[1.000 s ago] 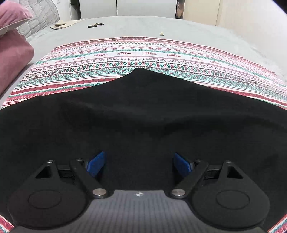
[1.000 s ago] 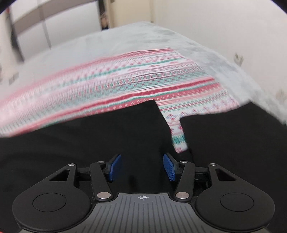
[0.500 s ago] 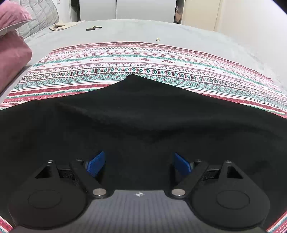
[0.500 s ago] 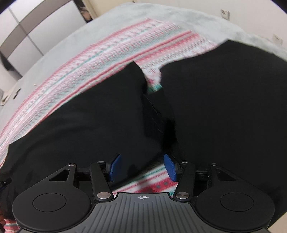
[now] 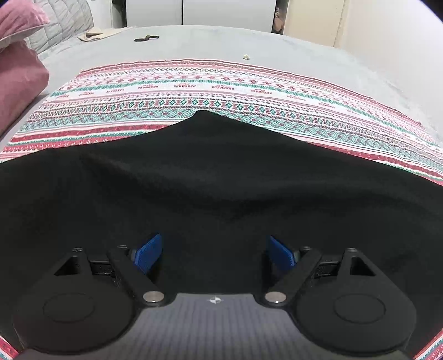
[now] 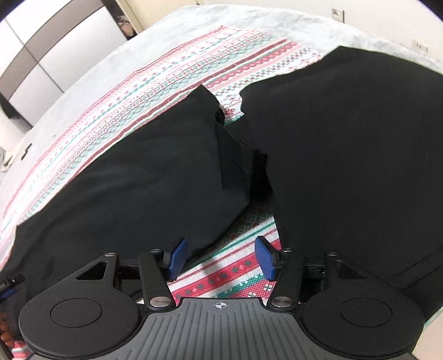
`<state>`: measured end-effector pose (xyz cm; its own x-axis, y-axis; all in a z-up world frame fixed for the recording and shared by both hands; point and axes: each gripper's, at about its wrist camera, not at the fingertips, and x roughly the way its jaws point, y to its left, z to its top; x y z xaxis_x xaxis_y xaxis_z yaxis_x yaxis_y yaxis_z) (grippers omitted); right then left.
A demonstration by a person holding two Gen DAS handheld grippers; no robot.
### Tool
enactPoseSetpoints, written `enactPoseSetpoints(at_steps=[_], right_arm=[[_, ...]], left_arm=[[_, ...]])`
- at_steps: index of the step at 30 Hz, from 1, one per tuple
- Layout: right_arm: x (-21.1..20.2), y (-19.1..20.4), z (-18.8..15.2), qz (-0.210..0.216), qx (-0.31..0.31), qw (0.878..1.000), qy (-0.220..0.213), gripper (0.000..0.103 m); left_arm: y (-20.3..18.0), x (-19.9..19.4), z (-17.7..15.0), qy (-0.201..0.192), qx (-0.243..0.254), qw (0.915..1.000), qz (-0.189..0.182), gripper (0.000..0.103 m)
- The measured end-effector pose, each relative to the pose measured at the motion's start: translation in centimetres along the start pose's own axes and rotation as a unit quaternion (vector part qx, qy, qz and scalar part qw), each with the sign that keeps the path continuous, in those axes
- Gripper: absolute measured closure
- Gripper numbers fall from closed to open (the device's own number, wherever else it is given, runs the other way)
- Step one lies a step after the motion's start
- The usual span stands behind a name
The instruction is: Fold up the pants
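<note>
Black pants [image 5: 210,177] lie spread on a red, white and teal patterned cloth [image 5: 193,91] on a grey bed. My left gripper [image 5: 213,250] is open and empty, low over the black fabric. In the right wrist view the pants [image 6: 144,171] show as two black parts, with the second part [image 6: 354,144] on the right and a gap of patterned cloth [image 6: 235,265] between them. My right gripper [image 6: 220,257] is open and empty, over that gap near the fabric's edges.
A pink pillow [image 5: 16,77] and a grey quilt [image 5: 63,22] lie at the left. A small dark object [image 5: 146,38] and a small white scrap [image 5: 246,57] lie on the grey bed [image 5: 304,58]. White cupboard doors [image 5: 193,11] stand behind.
My right gripper has swung back and down, so the gap between the two black parts now lies under its fingers. My left gripper has drawn back slightly and stays open.
</note>
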<state>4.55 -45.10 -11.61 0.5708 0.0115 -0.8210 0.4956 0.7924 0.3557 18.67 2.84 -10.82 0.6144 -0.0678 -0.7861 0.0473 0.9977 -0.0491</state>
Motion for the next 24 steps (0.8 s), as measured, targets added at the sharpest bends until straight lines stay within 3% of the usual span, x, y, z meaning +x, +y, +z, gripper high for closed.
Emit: enactPoseSetpoints(at_steps=[2, 7, 8, 14, 19, 21, 24], right_arm=[[-0.1, 0.2, -0.2, 0.015, 0.003, 1.0, 0.0, 0.044], [1.3, 1.2, -0.9, 0.052, 0.01, 0.998, 0.028, 0.044], [1.8, 1.3, -0.9, 0.043, 0.012, 0.999, 0.027, 0.044], [3.0, 1.0, -0.3, 0.016, 0.075, 0.996, -0.041, 0.044], [3.5, 1.8, 0.1, -0.009, 0.079, 0.994, -0.081, 0.043], [3.5, 1.9, 0.1, -0.015, 0.088, 0.992, -0.091, 0.045], [3.2, 1.8, -0.1, -0.018, 0.101, 0.989, -0.104, 0.058]], left_arm=[[-0.1, -0.1, 0.0, -0.002, 0.001, 1.0, -0.003, 0.001], [0.0, 0.2, -0.1, 0.001, -0.001, 1.0, 0.002, 0.001], [0.0, 0.3, 0.0, 0.002, -0.001, 1.0, 0.003, 0.001], [-0.4, 0.3, 0.0, 0.0, 0.003, 1.0, -0.001, 0.001], [-0.4, 0.4, 0.0, 0.0, 0.004, 1.0, -0.004, 0.001], [-0.3, 0.4, 0.0, 0.0, 0.004, 1.0, -0.006, 0.001], [-0.2, 0.4, -0.1, 0.002, 0.005, 1.0, -0.007, 0.001]])
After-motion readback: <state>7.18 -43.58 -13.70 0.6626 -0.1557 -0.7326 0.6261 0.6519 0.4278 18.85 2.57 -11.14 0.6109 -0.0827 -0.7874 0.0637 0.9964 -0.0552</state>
